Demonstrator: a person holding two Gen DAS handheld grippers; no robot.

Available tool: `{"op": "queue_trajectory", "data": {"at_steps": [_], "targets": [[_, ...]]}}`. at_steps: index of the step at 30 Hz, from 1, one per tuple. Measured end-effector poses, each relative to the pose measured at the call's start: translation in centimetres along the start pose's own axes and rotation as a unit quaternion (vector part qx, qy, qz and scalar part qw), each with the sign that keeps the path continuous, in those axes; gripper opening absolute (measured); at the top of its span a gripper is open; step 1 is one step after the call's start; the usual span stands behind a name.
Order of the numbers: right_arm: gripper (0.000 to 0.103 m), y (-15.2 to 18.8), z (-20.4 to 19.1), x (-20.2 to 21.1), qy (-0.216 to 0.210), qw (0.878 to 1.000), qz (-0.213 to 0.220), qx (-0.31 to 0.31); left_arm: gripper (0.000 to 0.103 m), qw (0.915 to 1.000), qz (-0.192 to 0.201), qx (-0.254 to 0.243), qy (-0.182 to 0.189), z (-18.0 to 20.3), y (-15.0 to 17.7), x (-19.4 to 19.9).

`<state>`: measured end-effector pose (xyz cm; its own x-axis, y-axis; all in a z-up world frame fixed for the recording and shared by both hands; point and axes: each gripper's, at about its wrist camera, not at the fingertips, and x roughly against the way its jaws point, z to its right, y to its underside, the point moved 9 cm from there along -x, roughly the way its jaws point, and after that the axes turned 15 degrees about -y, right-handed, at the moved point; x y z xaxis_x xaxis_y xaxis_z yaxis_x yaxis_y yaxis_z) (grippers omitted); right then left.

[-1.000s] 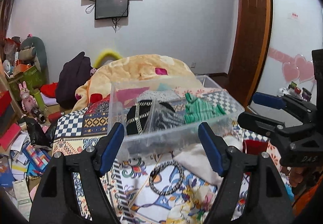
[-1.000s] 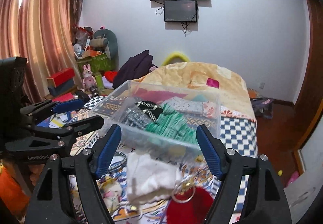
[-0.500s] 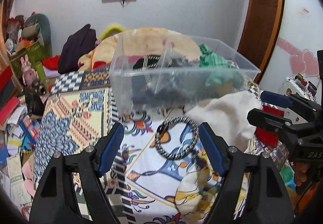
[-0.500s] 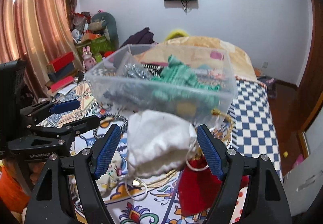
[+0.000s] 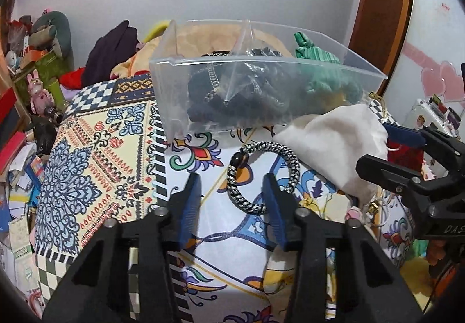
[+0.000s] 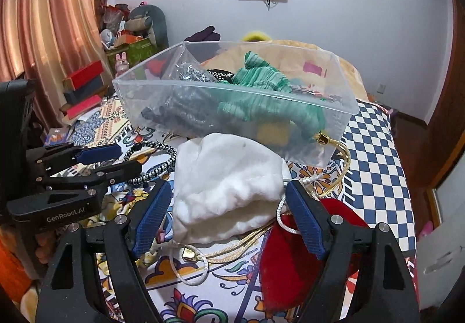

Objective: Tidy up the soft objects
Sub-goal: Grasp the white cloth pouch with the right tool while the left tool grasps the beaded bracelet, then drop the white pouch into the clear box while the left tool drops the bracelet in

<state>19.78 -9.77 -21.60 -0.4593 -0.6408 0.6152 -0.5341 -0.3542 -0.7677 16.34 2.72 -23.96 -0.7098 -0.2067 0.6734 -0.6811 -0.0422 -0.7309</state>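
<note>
Right wrist view: right gripper (image 6: 228,214) open around the white pouch (image 6: 229,189) just before the clear bin (image 6: 334,131); left gripper (image 5: 232,201) gapes, straddling the braided bracelet's (image 5: 293,160) near edge.

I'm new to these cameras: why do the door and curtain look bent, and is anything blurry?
Left wrist view: fisheye lens bows the door frame, corners go black, and the clear bin looks hazy. Right wrist view: the curtain curves likewise; the white pouch looks soft and bright.
</note>
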Motion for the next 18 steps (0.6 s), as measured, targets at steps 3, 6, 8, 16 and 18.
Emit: {"op": "queue_trajectory", "data": {"at_steps": [3, 6, 8, 16, 18], "targets": [[0.077, 0.3, 0.3, -0.4, 0.019, 1.0, -0.007, 0.008, 0.031, 1.0, 0.004, -0.005, -0.006, 0.1, 0.2, 0.1], [0.052, 0.4, 0.4, -0.8, 0.033, 0.999, -0.013, 0.012, 0.018, 1.0, 0.005, -0.004, -0.004, 0.1, 0.3, 0.2], [0.042, 0.5, 0.7, -0.7, 0.037, 0.999, -0.012, 0.009, 0.012, 1.0, 0.006, -0.006, -0.003, 0.2, 0.4, 0.3], [0.016, -0.5, 0.3, 1.0, -0.003, 1.0, 0.014, -0.007, 0.006, 0.9999, 0.014, -0.003, 0.002, 0.0, 0.1, 0.9], [0.015, -0.8, -0.1, 1.7, -0.012, 1.0, 0.023, -0.003, 0.006, 0.9998, 0.02, 0.001, 0.003, -0.3, -0.1, 1.4]]}}
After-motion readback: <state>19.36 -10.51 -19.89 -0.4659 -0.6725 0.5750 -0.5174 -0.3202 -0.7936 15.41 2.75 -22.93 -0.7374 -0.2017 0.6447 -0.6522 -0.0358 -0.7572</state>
